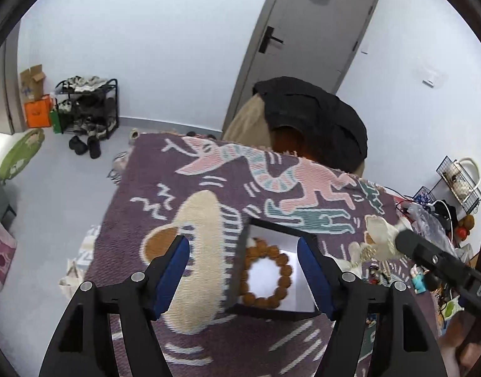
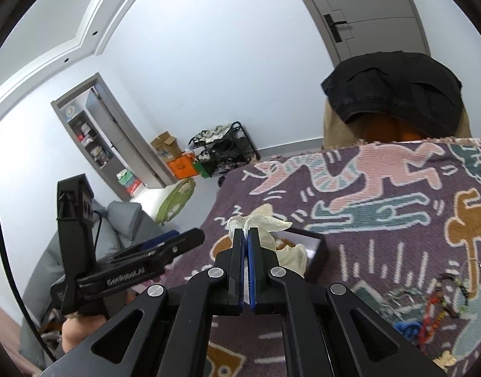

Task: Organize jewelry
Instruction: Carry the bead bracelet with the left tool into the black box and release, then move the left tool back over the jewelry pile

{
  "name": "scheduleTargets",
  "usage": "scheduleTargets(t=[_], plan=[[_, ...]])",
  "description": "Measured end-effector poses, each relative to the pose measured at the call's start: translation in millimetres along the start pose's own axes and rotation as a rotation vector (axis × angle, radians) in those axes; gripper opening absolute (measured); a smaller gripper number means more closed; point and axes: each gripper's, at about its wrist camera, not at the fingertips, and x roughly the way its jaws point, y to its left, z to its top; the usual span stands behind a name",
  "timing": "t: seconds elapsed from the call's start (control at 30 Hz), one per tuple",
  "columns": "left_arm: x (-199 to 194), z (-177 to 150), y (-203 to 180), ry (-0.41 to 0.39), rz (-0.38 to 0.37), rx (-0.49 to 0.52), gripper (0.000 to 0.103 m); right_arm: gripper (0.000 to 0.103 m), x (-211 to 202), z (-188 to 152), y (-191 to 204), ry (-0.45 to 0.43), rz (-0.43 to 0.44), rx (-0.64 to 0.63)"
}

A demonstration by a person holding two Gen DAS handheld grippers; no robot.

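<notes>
Left tongs (image 1: 243, 270): jaws spread wide, blue pads either side of the open jewelry box (image 1: 240, 270), holding nothing. The left pad hangs over the patterned blanket (image 1: 165, 169) covering the counter; the right pad sits over the box's right wall. Whether either pad touches the box cannot be told.

Box: black walls, white lining, lid off, standing on the blanket toward the near middle of the counter. A beaded bracelet (image 1: 267, 275) of brown round beads lies flat inside as a closed ring; its left beads lie close against the left wall, and white lining shows to its right and behind.

Right tongs (image 2: 244, 235): jaws closed on a crumpled cream cloth (image 2: 265, 220), which bunches above the tips and trails down to the right, draping over the near-left corner of the box (image 2: 319, 248). In the left wrist view the same tongs (image 1: 397, 238) come in from the right, with the cloth (image 1: 378, 229) at their tip just right of the box.

Room: bare blanket left of and beyond the box, out to the fringed far edge. To the right, a loose tangle of small jewelry and trinkets (image 2: 435, 301) lies on the blanket, apart from the box. A chair draped with dark clothing (image 1: 316, 116) stands against the far edge.
</notes>
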Motion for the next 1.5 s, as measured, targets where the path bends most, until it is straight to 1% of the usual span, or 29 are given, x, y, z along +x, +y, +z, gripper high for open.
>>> scheduleTargets(t=[0.1,0.17,0.23,0.27,0.3,0.37,0.43,0.47,0.53,0.63,0.7,0.8,0.87,0.97,1.07,1.23,1.33,1.43,1.5], plan=[[-2.4,-1.9,11.5,-0.002,0.018,-0.005,0.072,0.003,16.5,1.9,9.2,0.005,0.005,-0.012],[-3.1,-2.9,16.2,-0.001,0.019,-0.008,0.072,0.005,25.1,1.8,14.6,0.007,-0.016,-0.035],[-5.4,-3.5,17.9,-0.011,0.019,-0.008,0.072,0.035,33.4,0.8,17.7,0.030,-0.049,-0.047],[-6.9,-3.9,16.7,-0.021,0.025,-0.003,0.073,0.068,35.9,-1.2,16.7,0.049,-0.068,-0.039],[-8.2,-4.3,15.0,-0.028,0.028,0.007,0.074,0.082,35.3,-3.8,14.9,0.054,-0.087,-0.025],[-11.7,-5.7,6.8,-0.045,0.033,0.035,0.087,0.082,24.5,-10.4,8.3,0.016,-0.109,-0.006],[-16.1,-7.5,-2.2,-0.063,0.018,0.054,0.095,0.082,13.9,-16.5,-1.9,0.016,-0.116,0.021],[-18.4,-8.5,-7.5,-0.071,0.005,0.062,0.097,0.082,10.5,-17.2,-5.9,0.018,-0.121,0.037],[-22.1,-9.3,-17.0,-0.077,-0.017,0.074,0.098,0.082,-6.0,-20.7,-17.5,0.005,-0.141,0.077],[-31.6,-10.0,-33.9,-0.092,-0.047,0.092,0.099,0.084,-30.4,-22.1,-25.2,-0.033,-0.164,0.095],[-40.6,-10.4,-43.5,-0.116,-0.063,0.099,0.099,0.092,-52.0,-22.7,-27.6,-0.070,-0.169,0.104],[-57.8,-11.4,-57.6,-0.173,-0.075,0.114,0.103,0.095,-79.6,-22.8,-29.9,-0.127,-0.169,0.116],[-70.3,-12.8,-65.3,-0.218,-0.090,0.123,0.103,0.096,-95.3,-24.0,-30.1,-0.150,-0.172,0.114],[-82.4,-15.6,-75.1,-0.254,-0.101,0.136,0.103,0.103,-109.9,-26.6,-30.4,-0.174,-0.181,0.117],[-88.9,-18.6,-81.0,-0.264,-0.130,0.135,0.103,0.103,-122.0,-30.7,-36.0,-0.187,-0.201,0.132],[-97.2,-27.7,-91.7,-0.265,-0.193,0.140,0.103,0.103,-143.1,-42.5,-46.0,-0.208,-0.205,0.147],[-101.4,-32.6,-100.1,-0.263,-0.200,0.159,0.103,0.103,-154.0,-51.9,-51.1,-0.203,-0.241,0.141],[-104.2,-37.7,-109.1,-0.240,-0.247,0.161,0.103,0.103,-165.3,-61.2,-60.9,-0.212,-0.266,0.148],[-105.5,-41.0,-118.0,-0.225,-0.252,0.185,0.103,0.103,-174.3,-69.1,-69.3,-0.217,-0.283,0.157]])
